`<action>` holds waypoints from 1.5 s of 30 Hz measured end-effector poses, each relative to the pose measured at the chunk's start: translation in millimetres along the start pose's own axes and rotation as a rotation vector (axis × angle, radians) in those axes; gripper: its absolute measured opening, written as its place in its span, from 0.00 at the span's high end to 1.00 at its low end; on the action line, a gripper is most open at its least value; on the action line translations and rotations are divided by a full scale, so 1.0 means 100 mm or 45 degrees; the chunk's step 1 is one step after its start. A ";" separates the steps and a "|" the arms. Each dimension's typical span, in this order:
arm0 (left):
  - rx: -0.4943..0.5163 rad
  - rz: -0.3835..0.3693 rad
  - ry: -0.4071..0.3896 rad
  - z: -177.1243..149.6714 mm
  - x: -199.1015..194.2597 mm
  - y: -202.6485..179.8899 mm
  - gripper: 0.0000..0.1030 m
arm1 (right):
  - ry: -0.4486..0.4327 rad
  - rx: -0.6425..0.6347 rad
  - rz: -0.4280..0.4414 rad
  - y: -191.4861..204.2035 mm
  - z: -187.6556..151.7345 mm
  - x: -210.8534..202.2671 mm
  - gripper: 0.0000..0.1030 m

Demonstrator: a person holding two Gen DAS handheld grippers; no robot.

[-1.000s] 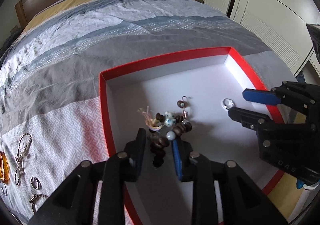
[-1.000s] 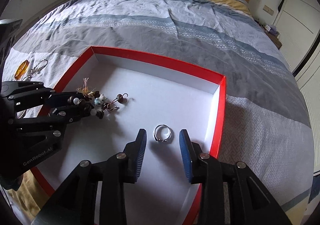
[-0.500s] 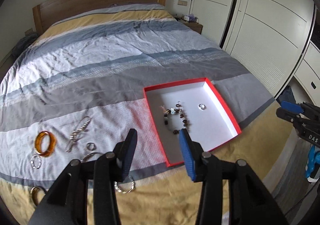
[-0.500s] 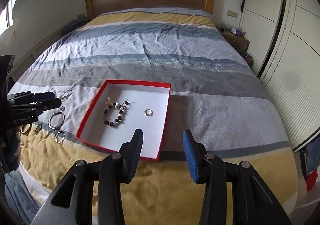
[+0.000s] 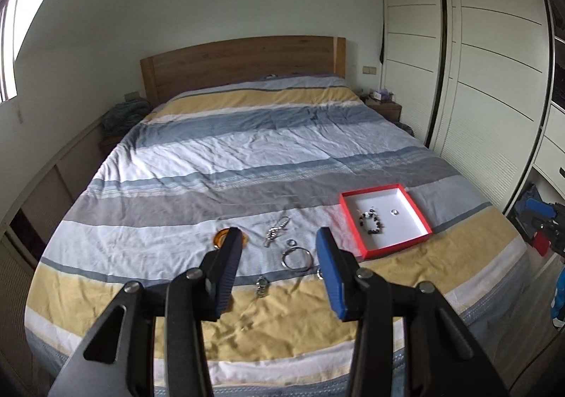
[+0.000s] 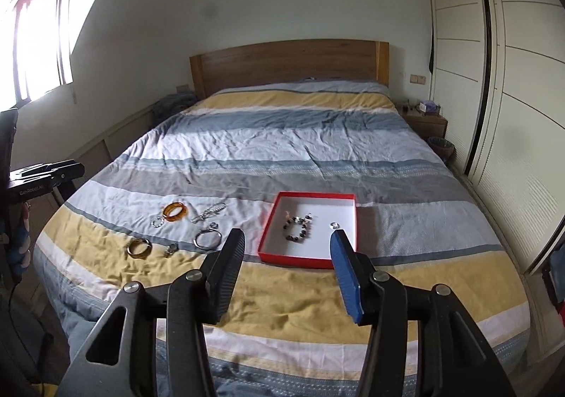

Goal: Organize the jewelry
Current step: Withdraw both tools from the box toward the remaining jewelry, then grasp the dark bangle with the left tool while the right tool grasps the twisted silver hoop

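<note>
A red box (image 5: 423, 224) (image 6: 272, 217) with a white floor lies on the bed near its foot. In it are a dark beaded bracelet (image 5: 370, 221) (image 6: 296, 228) and a small silver ring (image 5: 394, 211) (image 6: 334, 225). Left of the box lie loose pieces: an amber bangle (image 6: 174, 211), a silver chain (image 5: 277, 232) (image 6: 208, 212), a large silver hoop (image 5: 297, 258) (image 6: 208, 240) and a gold bangle (image 6: 139, 247). My left gripper (image 5: 279, 248) and right gripper (image 6: 286, 248) are open, empty and held far back from the bed.
The striped bedspread (image 6: 282, 150) covers a wide bed with a wooden headboard (image 5: 240, 61). White wardrobe doors (image 6: 512, 97) line the right wall. A nightstand (image 6: 425, 121) stands at the far right. A window (image 6: 39, 44) is on the left wall.
Both grippers have pulled far back and up from the box. The left one released the beaded bracelet into the box, and the ring stays in it.
</note>
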State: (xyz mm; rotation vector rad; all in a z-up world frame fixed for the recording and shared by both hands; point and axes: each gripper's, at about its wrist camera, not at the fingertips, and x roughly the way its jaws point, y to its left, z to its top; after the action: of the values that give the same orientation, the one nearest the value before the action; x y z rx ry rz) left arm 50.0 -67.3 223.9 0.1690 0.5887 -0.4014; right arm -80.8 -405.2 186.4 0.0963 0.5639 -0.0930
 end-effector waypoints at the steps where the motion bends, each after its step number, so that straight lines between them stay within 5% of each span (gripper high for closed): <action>1: -0.005 0.017 -0.014 -0.03 -0.12 0.08 0.60 | -0.018 -0.012 0.009 0.09 0.01 -0.10 0.50; 7: -0.083 0.087 -0.085 -0.10 -0.58 0.53 0.52 | -0.110 -0.079 0.065 0.52 0.08 -0.44 0.44; 11: -0.142 0.113 -0.058 -0.22 -0.50 0.76 0.50 | -0.113 -0.103 0.106 0.71 0.08 -0.35 0.44; 23: -0.251 0.305 0.173 -1.27 0.92 1.10 0.47 | 0.147 -0.099 0.177 1.03 -0.47 1.07 0.44; 30: -0.414 0.298 0.368 -1.81 1.76 1.44 0.47 | 0.338 -0.160 0.222 1.25 -0.84 2.03 0.44; 37: -0.506 0.249 0.454 -1.95 2.39 1.68 0.47 | 0.492 -0.146 0.263 1.37 -1.08 2.91 0.44; 45: -0.474 0.219 0.527 -1.98 2.97 1.66 0.48 | 0.544 -0.092 0.238 1.30 -1.18 3.48 0.46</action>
State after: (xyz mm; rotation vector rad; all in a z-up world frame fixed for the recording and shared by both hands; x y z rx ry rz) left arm 243.8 41.2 -100.9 -0.0581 1.0367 -0.0815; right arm 164.3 -284.2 -91.1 0.0989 0.9804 0.1335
